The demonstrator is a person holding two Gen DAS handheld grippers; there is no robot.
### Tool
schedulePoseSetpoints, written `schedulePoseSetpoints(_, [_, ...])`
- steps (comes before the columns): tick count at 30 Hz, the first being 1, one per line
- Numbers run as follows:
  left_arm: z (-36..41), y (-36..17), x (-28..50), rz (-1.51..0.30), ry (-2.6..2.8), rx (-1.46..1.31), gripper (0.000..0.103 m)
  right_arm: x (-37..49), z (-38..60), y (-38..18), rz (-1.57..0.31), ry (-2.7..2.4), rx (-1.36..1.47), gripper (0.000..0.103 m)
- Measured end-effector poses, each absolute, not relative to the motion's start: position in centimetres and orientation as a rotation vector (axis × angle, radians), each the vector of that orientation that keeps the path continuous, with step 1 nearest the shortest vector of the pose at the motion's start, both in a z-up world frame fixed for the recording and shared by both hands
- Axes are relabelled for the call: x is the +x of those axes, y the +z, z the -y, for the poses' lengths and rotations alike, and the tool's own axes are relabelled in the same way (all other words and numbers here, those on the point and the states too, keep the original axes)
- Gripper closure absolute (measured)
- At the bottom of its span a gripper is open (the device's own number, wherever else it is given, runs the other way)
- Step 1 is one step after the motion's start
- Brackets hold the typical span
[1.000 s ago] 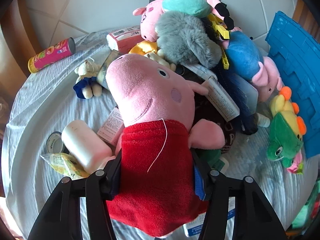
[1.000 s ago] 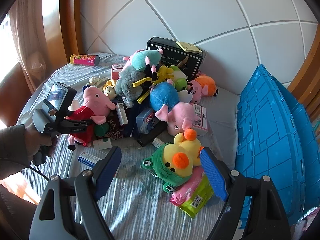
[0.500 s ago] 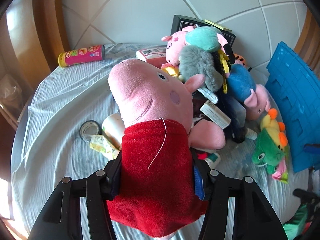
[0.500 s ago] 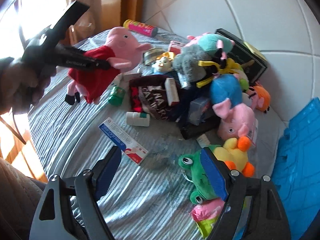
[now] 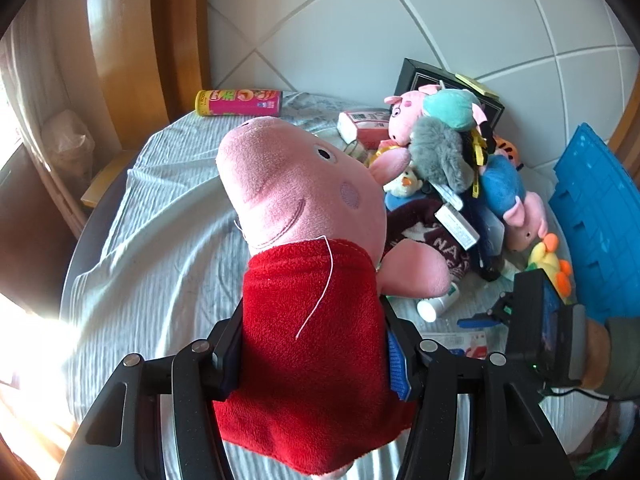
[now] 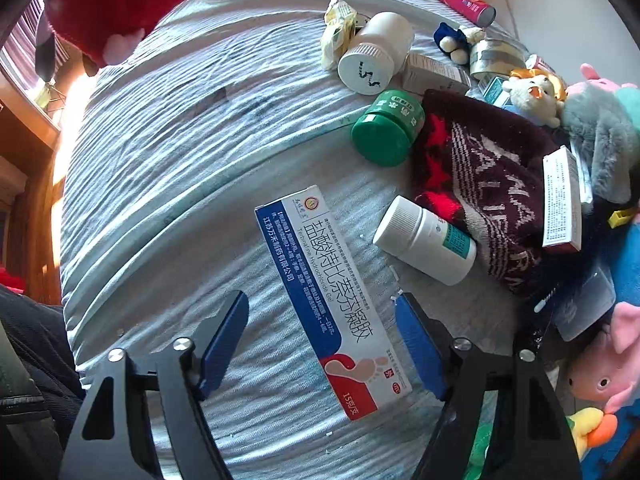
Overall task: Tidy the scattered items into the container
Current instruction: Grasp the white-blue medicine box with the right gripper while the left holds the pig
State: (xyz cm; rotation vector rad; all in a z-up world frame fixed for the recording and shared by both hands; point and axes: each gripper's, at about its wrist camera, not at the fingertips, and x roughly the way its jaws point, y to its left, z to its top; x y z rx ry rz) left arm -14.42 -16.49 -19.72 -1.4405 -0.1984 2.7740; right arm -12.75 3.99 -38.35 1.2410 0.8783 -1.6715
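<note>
The left claw [image 5: 316,354] stays clamped on the pig plush [image 5: 308,264] by its red dress, now lifted clear of the bed [image 5: 160,264], where a second ago it hung low over the clutter; the right claw [image 6: 320,340] has dropped from the frog-and-duck corner to straddle the medicine box [image 6: 332,300], its jaws closing with the box between them but the pads not yet touching; beyond lie a white bottle [image 6: 426,240] and a green jar [image 6: 388,128]; the blue container [image 5: 596,232] waits at the far right, so 1 item is ready to go in and a 2nd looks nearly caught.
</note>
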Motion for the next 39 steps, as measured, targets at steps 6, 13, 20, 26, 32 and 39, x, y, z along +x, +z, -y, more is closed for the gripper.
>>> schedulePoseSetpoints(6, [17.1, -19.9, -13.8, 0.217, 2.782, -1.447, 0.047, -12.4, -4.2, -39.1, -0.881, -1.66, 1.281, 0.038])
schedulePoseSetpoints(13, [17.0, -19.6, -13.7, 0.205, 2.78, -1.42, 0.047, -11.8, -4.5, -39.8, -0.852, -1.675, 1.334, 0.058])
schedulePoseSetpoints(20, [17.4, -18.6, -13.1, 0.22, 2.802, -1.388, 0.047, -11.1, -5.0, -38.8, -0.836, -1.722, 1.344, 0.063])
schedulePoseSetpoints(26, [17.6, -17.9, -12.6, 0.221, 2.816, -1.365, 0.047, -10.5, -6.2, -37.0, -0.805, -1.781, 1.344, 0.063])
schedulePoseSetpoints(32, [16.8, -17.0, -12.0, 0.203, 2.819, -1.33, 0.047, -9.5, -7.8, -34.9, -0.779, -1.843, 1.334, 0.064])
schedulePoseSetpoints(39, [16.3, -15.4, -10.9, 0.174, 2.829, -1.287, 0.047, -9.1, -8.2, -31.0, -0.699, -1.957, 1.3, 0.064])
